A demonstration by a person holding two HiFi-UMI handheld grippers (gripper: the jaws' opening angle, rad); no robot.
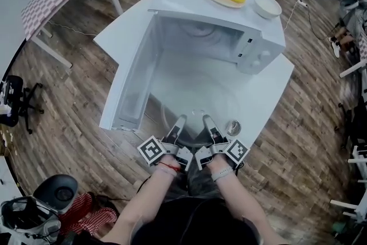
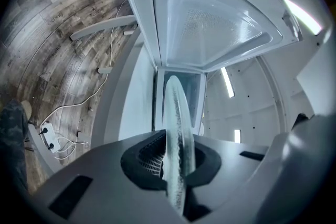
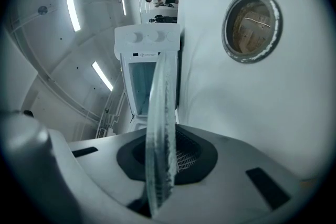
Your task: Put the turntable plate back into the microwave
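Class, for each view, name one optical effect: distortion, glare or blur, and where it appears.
Head view: fisheye bows the floorboards; the clear turntable plate barely shows. Left gripper view: black vignette corners, microwave door bulges, plate edge blurred. Right gripper view: ceiling lights glare; plate rim smeared.

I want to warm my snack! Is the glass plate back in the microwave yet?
Not yet. Done: the microwave door is open. In hand: the left tool and the right tool both clamp the glass plate by its near rim, in front of the opening. Left: slide it inside and set it down flat.
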